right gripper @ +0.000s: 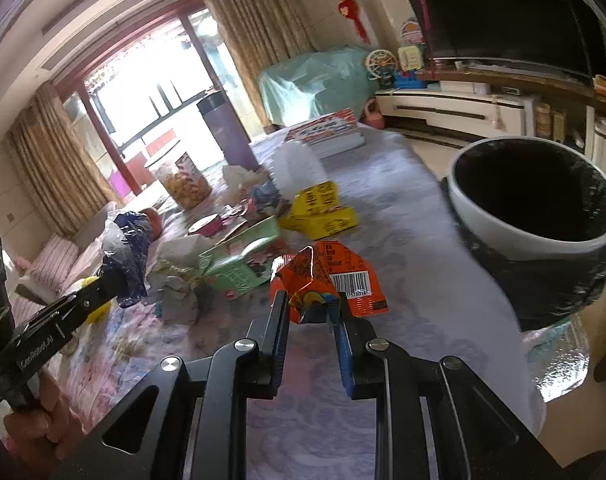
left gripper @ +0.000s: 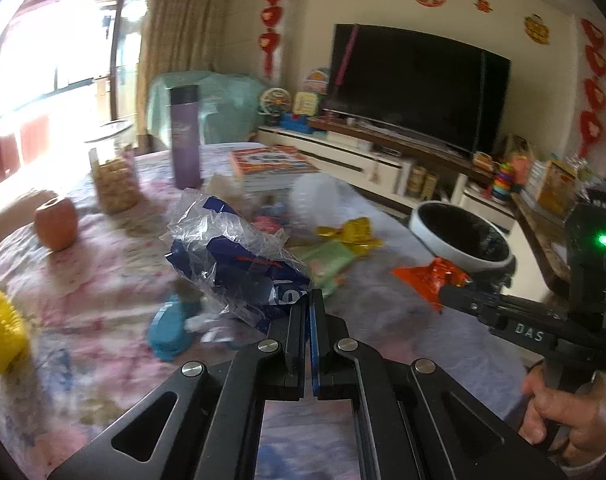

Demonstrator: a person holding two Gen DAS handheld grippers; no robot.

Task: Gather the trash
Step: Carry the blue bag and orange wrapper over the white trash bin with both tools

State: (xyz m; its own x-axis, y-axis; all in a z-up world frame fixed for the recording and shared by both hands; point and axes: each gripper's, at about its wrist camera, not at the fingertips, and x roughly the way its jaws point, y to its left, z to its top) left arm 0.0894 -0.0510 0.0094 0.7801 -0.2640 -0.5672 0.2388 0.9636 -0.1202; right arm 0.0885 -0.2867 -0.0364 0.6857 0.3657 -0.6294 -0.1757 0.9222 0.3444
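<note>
The left gripper [left gripper: 310,300] is clamped tight on a crinkled blue-and-clear plastic bag [left gripper: 239,256], and the right gripper [right gripper: 312,304] pinches a crumpled orange wrapper [right gripper: 327,280]; both pieces hang above the table [right gripper: 383,224], the wrapper close to the white bin [right gripper: 503,224]. Both look featherlight, limp and slick, so a bunched fold probably holds better than a loose edge

The left claw [left gripper: 310,300] points forward and downward, its jaws pressed fully together on the edge of a blue-and-clear plastic wrapper [left gripper: 239,264]. The right claw [right gripper: 312,304] tilts down likewise, its jaws pinched on a crumpled orange wrapper [right gripper: 327,276]. A hand [left gripper: 563,412] grips the right claw's handle from below
</note>
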